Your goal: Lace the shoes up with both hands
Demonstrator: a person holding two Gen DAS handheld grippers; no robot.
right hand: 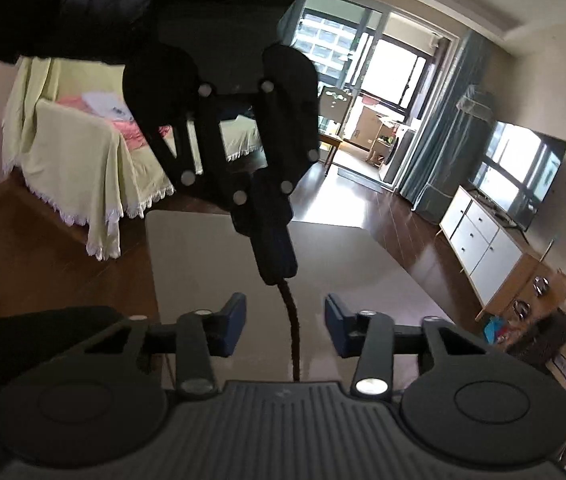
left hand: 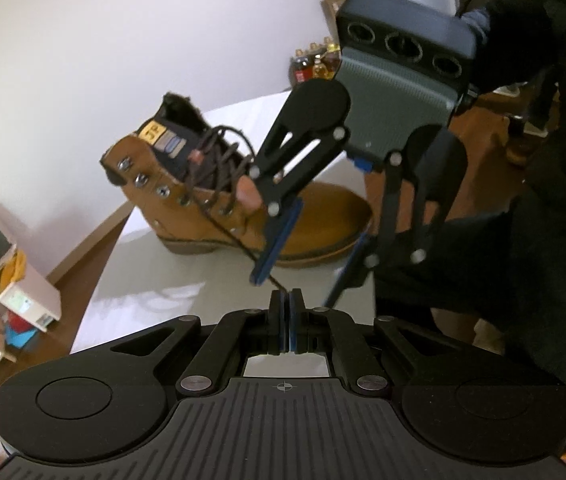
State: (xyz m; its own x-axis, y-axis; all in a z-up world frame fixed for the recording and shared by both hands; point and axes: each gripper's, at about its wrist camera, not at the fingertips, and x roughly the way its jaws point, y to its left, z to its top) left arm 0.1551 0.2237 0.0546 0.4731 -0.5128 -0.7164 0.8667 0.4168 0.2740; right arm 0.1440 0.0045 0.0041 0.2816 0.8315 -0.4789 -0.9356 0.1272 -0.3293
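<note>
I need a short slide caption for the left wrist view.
Left claw shut on brown lace from tan boot; right claw open nearby.

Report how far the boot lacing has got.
Done: the brown lace already crisscrosses the lower eyelets of the tan boot. In hand: the left gripper is shut on the lace end, drawn taut from the boot; the right gripper is open with the lace running between its fingers. Left: the top metal eyelets look empty, and no knot is tied.
</note>
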